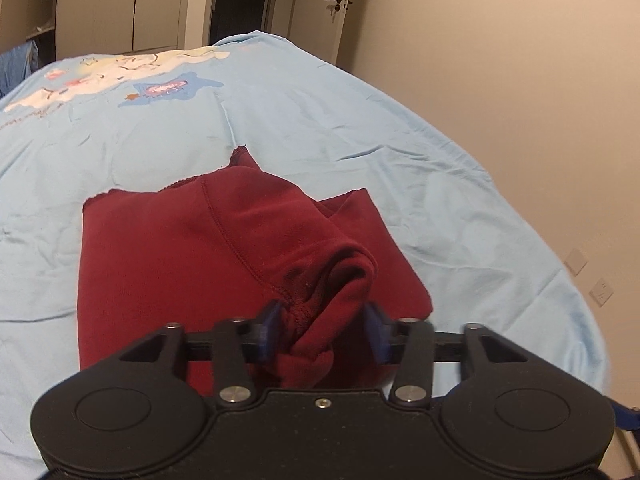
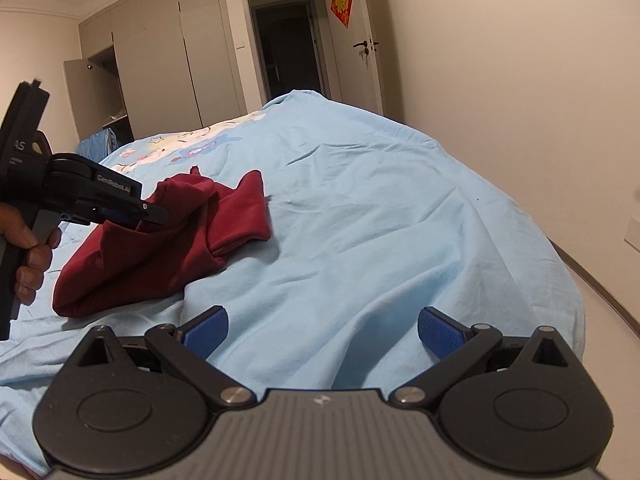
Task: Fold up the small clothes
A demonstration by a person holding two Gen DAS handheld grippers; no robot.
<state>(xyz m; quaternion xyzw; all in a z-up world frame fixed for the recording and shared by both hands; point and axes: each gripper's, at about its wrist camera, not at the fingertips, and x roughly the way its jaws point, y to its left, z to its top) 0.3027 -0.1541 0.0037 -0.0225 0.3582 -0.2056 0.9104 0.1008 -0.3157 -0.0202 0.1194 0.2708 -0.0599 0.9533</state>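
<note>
A dark red small garment (image 1: pixel 180 260) lies partly folded on the light blue bed sheet (image 1: pixel 360 120). My left gripper (image 1: pixel 324 320) stands open over its near edge, with a bunched fold of the red cloth between the blue pads (image 1: pixel 272 320), which do not press on it. In the right wrist view the same garment (image 2: pixel 168 248) lies at the left, with the left gripper (image 2: pixel 156 212) over it, held by a hand (image 2: pixel 32 248). My right gripper (image 2: pixel 323 332) is open above bare sheet (image 2: pixel 380 220), to the right of the garment, with nothing between its fingers.
The bed runs toward a cartoon print (image 1: pixel 120 76) at its far end. A beige wall (image 1: pixel 520 80) with sockets (image 1: pixel 600 292) borders the bed's right side. Beyond stand a wardrobe (image 2: pixel 160 60), a dark doorway (image 2: pixel 288 48) and a door (image 2: pixel 368 48).
</note>
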